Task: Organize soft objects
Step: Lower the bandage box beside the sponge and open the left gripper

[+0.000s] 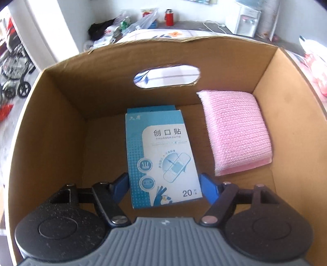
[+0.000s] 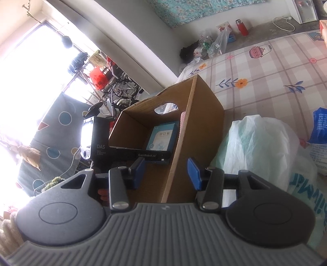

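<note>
1. Left hand-held gripper (image 1: 164, 188): jaws wide, straddling the plaster box (image 1: 161, 155), gripping nothing.
2. Right hand-held gripper (image 2: 167, 174): jaws wide, empty, astride the carton (image 2: 204, 114) wall.
3. Pink sponge (image 1: 235, 131): inside carton, 2 o'clock of plaster box.

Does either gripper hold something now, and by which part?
Nothing is held. The left gripper stands open around the plaster box; the right gripper is open, empty.

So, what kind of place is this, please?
Probably a bedroom in a home. The cardboard box sits on a bed with a floral patterned sheet; a water dispenser and red flask stand beyond.
</note>
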Available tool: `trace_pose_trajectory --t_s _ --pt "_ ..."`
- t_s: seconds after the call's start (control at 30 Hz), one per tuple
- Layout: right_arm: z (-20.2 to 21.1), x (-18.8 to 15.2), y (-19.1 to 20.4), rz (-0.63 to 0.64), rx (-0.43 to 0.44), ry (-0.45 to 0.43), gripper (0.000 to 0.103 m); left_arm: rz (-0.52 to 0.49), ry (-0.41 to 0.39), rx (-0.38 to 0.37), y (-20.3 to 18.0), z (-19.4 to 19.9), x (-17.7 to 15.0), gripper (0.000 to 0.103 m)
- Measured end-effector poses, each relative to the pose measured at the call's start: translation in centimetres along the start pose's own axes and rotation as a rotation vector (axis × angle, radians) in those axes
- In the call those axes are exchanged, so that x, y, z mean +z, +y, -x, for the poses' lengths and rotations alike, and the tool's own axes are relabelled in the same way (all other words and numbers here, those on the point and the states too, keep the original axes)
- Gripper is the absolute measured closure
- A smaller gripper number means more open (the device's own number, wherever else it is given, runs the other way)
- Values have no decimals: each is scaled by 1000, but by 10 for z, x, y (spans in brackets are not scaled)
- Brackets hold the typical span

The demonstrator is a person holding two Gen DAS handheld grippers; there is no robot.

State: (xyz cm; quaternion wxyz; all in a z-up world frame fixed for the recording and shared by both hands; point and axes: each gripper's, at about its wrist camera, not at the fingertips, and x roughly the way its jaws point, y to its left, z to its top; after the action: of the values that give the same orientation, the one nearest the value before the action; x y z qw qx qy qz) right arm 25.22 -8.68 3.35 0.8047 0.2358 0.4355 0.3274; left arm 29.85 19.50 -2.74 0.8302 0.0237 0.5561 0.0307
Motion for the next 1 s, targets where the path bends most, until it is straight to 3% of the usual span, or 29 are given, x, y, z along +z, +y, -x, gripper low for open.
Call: trace_pose_trajectory --t_s 0.3,0.6,0.83,1.0 --pt "-1 -1 0 0 -8 10 56 7 -8 -52 8 -6 -3 29" --pt "-3 -4 1 -7 -13 15 54 180 -33 -174 29 -5 10 29" --pt "3 -6 0 -9 -20 9 53 205 -74 -210 27 -3 11 28" --pt "11 -8 -4 -10 -27 -5 52 211 -107 -181 20 5 8 24"
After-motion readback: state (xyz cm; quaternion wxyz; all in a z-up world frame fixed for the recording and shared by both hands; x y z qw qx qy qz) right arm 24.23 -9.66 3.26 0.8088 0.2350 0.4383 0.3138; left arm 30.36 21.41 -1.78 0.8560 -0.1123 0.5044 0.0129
